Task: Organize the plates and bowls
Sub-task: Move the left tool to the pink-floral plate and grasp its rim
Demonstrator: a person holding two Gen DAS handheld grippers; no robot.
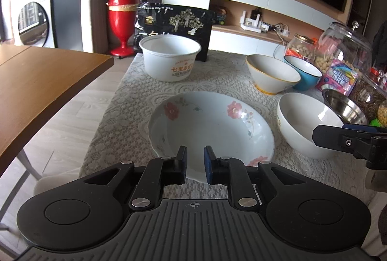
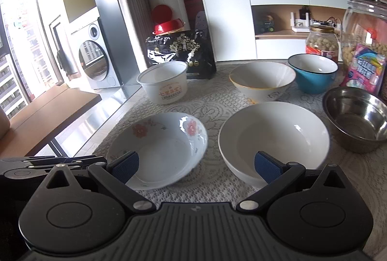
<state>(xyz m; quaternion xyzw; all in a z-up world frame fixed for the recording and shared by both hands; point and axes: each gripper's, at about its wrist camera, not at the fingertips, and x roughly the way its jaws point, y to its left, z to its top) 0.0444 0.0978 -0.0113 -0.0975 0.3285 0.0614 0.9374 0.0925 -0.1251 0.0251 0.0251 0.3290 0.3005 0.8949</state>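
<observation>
Six vessels on the lace-covered tabletop point(image 1: 121, 91). Floral dish point(image 1: 210, 125) sits nearest the left tool point(image 1: 195, 165), its near rim directly under the tips. Left tool: narrow, only a small gap between the pads, nothing gripped; pads hover above the dish rim, contact not seen.

Plain white bowl point(image 2: 273, 137) just right of the floral dish; a thin strip of lace separates the two rims. Right tool point(image 2: 197, 167): wide, nothing held. Its left pad is in front of the floral dish, its right pad in front of the near rim of the white bowl; whether either touches, cannot tell.

Steel bowl point(image 2: 358, 118) right of the white bowl, close to it, backed by a pink packet point(image 2: 365, 67) and glass jars point(image 2: 362, 26) along the right edge. No free room on that side.

Back row: paper tub point(image 1: 170, 56) at left, yellow-rimmed bowl point(image 1: 272, 73) in the middle, blue bowl point(image 1: 304, 72) touching or nearly touching it on the right. Black bag point(image 1: 174, 26) stands upright behind the tub at the far edge.

Open lace: a band between the tub and the floral dish, and the near strip in front of the dish. Left edge drops to the floor beside a brown wooden table point(image 1: 43, 82).
</observation>
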